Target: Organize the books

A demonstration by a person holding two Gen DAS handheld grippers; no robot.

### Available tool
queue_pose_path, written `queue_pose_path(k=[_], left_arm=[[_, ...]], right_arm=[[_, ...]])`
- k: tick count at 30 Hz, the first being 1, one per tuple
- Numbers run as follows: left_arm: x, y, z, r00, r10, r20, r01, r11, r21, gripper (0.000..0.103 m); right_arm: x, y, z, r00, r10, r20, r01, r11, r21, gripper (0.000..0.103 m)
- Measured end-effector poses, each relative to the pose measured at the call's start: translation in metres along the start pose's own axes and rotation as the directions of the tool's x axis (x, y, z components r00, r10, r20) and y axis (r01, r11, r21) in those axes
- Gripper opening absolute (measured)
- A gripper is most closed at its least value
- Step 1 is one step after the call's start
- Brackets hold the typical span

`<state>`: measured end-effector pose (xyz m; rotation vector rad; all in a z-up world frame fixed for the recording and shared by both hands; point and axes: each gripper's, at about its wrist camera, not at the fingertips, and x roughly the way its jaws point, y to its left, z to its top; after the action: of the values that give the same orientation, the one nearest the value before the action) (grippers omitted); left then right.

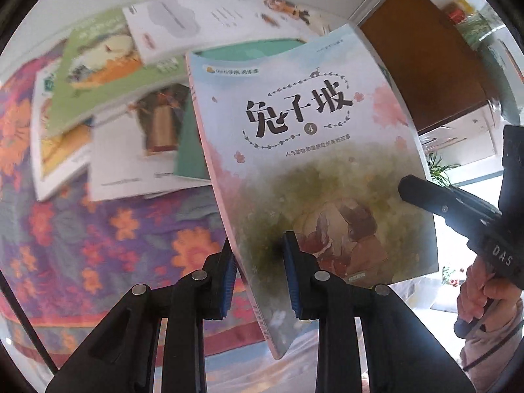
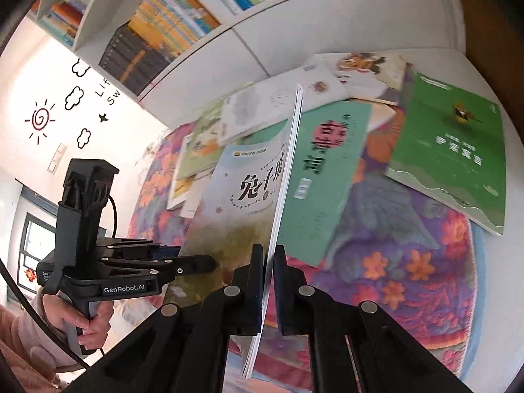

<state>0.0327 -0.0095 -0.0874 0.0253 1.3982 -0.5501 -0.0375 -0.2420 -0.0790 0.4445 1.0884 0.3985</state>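
A pale blue and pink rabbit book (image 1: pixel 311 163) marked 4 is held upright above the floral cloth. My left gripper (image 1: pixel 258 278) is closed on its spine edge, blue pads on both covers. My right gripper (image 2: pixel 268 281) is shut on the page edge of the same book (image 2: pixel 242 203). The right gripper also shows in the left wrist view (image 1: pixel 406 190) at the book's far edge. Several other books lie on the cloth: a teal book (image 2: pixel 324 177), a green book (image 2: pixel 452 150), and a light green book (image 1: pixel 98 75).
The books lie on a purple cloth with orange flowers (image 1: pixel 114 229). A white bookshelf (image 2: pixel 203 9) full of books stands behind the table. A brown cabinet (image 1: pixel 422 52) is at the upper right in the left wrist view. White books (image 1: pixel 203 16) overlap at the far side.
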Motion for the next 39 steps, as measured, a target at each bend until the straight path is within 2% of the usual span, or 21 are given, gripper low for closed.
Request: queue_pose_path(k=[5, 10, 11, 17, 27, 39], left_arm=[[-0.025, 0.026, -0.010, 1.000, 0.005, 0.029, -0.005, 1.000, 0.005, 0.024], [-0.038, 0.046, -0.010, 0.998, 0.010, 0.064, -0.010, 1.000, -0.003, 0.024], [-0.030, 0.034, -0.012, 0.998, 0.010, 0.069, -0.010, 1.000, -0.006, 0.024], [-0.049, 0.065, -0.016, 0.995, 0.011, 0.102, -0.010, 1.000, -0.013, 0.024], [-0.083, 0.140, -0.030, 0.988, 0.040, 0.150, -0.029, 0.997, -0.075, 0.024], [-0.094, 0.252, -0.054, 0.973, 0.117, 0.198, -0.069, 0.970, -0.233, 0.024]], right_arm=[[0.008, 0.037, 0.003, 1.000, 0.003, 0.017, -0.003, 1.000, -0.003, 0.006], [0.016, 0.071, 0.004, 0.999, 0.007, 0.032, -0.007, 1.000, -0.005, 0.006], [0.018, 0.078, 0.004, 0.999, 0.007, 0.034, -0.007, 1.000, -0.009, 0.006], [0.032, 0.117, 0.009, 0.999, 0.005, 0.041, -0.003, 1.000, -0.030, 0.006], [0.078, 0.184, 0.018, 1.000, 0.025, 0.018, -0.024, 0.996, -0.082, 0.007], [0.173, 0.258, 0.026, 0.994, 0.099, -0.051, -0.105, 0.986, -0.133, 0.008]])
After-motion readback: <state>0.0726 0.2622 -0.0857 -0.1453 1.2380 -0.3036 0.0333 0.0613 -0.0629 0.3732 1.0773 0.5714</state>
